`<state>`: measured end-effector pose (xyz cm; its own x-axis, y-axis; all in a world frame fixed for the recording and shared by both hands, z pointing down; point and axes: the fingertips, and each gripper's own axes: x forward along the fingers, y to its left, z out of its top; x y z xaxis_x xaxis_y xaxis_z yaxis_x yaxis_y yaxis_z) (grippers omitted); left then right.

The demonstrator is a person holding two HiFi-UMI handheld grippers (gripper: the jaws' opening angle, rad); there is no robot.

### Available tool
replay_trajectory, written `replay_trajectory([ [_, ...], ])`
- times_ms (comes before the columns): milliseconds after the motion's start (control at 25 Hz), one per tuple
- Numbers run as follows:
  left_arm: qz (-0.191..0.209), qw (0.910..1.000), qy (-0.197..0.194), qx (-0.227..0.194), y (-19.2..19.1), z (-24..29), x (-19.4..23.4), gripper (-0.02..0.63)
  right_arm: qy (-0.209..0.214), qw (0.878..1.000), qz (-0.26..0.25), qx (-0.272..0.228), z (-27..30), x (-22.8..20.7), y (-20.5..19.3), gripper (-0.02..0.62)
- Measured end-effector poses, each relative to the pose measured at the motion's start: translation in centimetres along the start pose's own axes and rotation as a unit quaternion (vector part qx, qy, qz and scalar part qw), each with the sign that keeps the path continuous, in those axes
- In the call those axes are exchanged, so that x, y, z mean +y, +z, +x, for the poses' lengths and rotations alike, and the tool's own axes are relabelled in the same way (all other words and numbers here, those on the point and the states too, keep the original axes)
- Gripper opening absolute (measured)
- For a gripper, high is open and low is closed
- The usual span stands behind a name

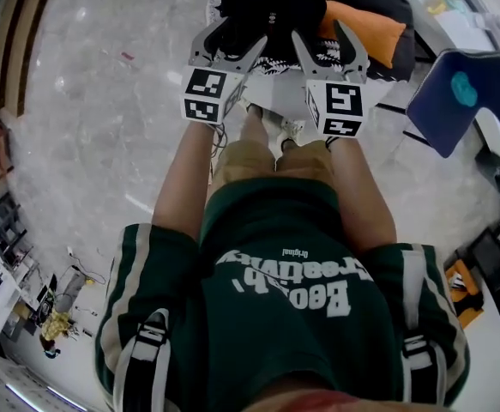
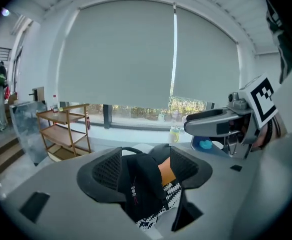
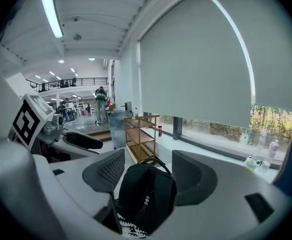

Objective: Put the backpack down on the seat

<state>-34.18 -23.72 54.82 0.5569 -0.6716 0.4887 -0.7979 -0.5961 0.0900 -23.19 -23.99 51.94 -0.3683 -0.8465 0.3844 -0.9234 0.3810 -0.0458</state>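
Marble floor [image 1: 87, 127] fills the left. Backpack [image 1: 267, 3] stands at upper centre, just ahead of my left gripper [image 1: 231, 41] and right gripper [image 1: 322, 37]; jaws apart.

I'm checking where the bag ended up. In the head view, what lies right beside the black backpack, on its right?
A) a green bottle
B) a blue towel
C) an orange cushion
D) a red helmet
C: an orange cushion lies just to the right of the black backpack in the head view, and its orange also shows next to the backpack in the left gripper view.
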Motion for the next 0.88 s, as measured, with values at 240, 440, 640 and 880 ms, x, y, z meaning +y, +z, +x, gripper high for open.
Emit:
replay_trajectory([
  [240,0.02,0.9981,0.031,-0.05,4.9,-5.7,-5.9,0.226,0.065,0.995,-0.017,-0.07,-8.4,1.3,5.2,0.129],
  [440,0.024,0.9924,0.083,-0.088,8.7,-10.5,-7.2,0.018,0.098,0.987,-0.051,-0.117,-13.4,2.3,8.9,0.034],
  [640,0.049,0.9883,0.085,-0.116,12.4,-14.4,-9.3,0.018,0.094,0.984,-0.064,-0.14,-16.5,3.0,12.0,0.034],
  [880,0.062,0.9832,0.083,-0.15,16.5,-18.2,-9.5,0.018,0.104,0.976,-0.065,-0.18,-18.9,4.6,16.9,0.034],
])
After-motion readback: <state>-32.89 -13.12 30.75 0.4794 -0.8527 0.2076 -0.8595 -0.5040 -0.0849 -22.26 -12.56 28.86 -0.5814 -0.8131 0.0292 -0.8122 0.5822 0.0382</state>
